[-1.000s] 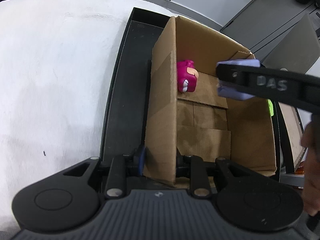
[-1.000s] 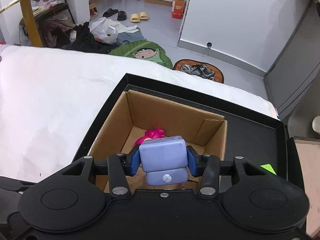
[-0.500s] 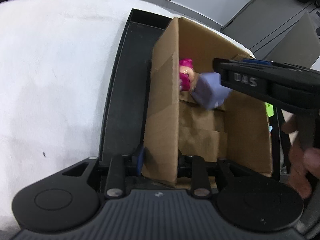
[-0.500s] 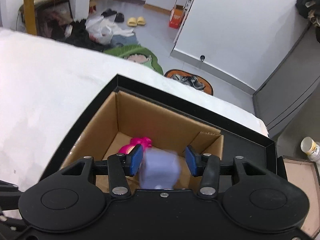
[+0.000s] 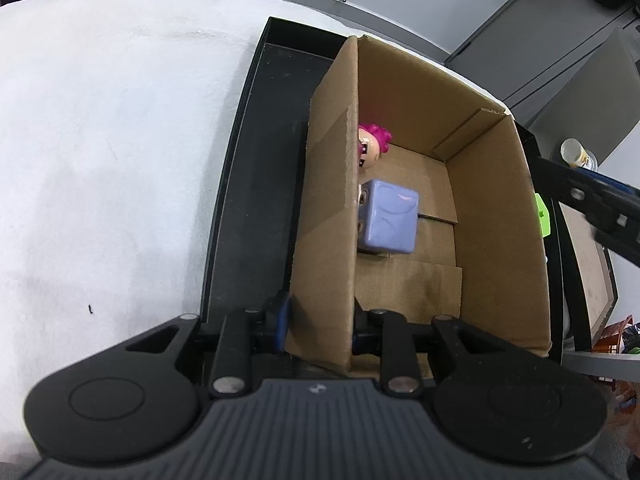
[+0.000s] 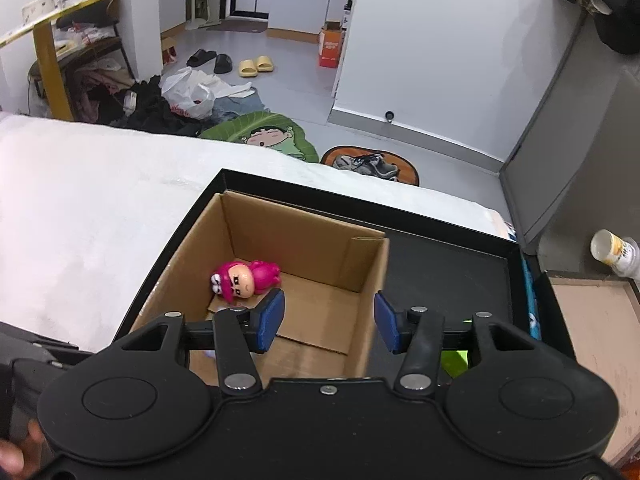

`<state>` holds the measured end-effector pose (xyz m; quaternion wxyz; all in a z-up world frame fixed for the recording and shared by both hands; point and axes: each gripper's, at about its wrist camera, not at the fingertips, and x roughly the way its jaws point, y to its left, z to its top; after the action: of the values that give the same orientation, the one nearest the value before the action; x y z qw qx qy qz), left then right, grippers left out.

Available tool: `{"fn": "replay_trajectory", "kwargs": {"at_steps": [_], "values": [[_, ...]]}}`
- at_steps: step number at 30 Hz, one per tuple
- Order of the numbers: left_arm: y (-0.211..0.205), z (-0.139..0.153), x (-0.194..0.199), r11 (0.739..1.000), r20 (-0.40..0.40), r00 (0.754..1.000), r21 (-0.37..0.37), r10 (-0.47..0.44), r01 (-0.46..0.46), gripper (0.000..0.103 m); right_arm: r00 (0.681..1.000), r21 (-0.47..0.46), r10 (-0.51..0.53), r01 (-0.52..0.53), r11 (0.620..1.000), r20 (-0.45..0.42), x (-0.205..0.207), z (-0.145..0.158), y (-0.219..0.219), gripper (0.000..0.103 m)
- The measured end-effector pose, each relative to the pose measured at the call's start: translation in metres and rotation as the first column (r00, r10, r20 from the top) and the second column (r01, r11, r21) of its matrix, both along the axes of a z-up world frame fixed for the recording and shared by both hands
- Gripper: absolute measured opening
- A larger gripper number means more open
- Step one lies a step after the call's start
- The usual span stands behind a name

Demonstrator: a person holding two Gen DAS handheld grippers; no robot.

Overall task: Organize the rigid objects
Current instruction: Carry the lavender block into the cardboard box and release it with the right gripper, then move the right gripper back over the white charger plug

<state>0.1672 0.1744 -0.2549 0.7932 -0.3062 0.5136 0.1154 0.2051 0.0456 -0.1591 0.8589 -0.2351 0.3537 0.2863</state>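
A brown cardboard box (image 5: 500, 200) stands in a black tray (image 5: 256, 184). My left gripper (image 5: 320, 328) is shut on the box's near left wall and holds it still. Inside the box a purple cube toy (image 5: 388, 220) rests against that wall, and a pink-haired figure (image 5: 372, 146) lies just beyond it. In the right wrist view my right gripper (image 6: 328, 320) hovers above the box (image 6: 304, 232), its jaws opening with nothing between the blue pads (image 6: 270, 320). The pink figure (image 6: 244, 280) lies on the box floor; the gripper's body hides the purple cube.
The tray (image 6: 440, 264) sits on a white cloth (image 6: 80, 200). A bright green item (image 5: 542, 216) lies in the tray right of the box. A pale bottle (image 6: 614, 252) lies past the tray's right edge. A grey cabinet (image 6: 580, 160) stands behind.
The purple cube left my right gripper and dropped into the box beside the pink figure. My right gripper opened wider and drew up and away. The left gripper kept its hold.
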Motion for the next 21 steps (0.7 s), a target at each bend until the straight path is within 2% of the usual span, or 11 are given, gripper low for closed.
{"fn": "replay_trajectory", "kwargs": {"at_steps": [11, 21], "values": [[-0.005, 0.003, 0.003, 1.0, -0.014, 1.0, 0.019, 0.0, 0.0, 0.025, 0.999, 0.015, -0.027, 0.027, 1.0, 0.027, 0.002, 0.016, -0.032, 0.051], [0.0, 0.003, 0.0, 1.0, -0.033, 0.999, -0.004, 0.027, -0.027, 0.024, 0.998, 0.042, -0.065, 0.064, 0.997, 0.017, 0.003, 0.018, -0.064, 0.056]]}}
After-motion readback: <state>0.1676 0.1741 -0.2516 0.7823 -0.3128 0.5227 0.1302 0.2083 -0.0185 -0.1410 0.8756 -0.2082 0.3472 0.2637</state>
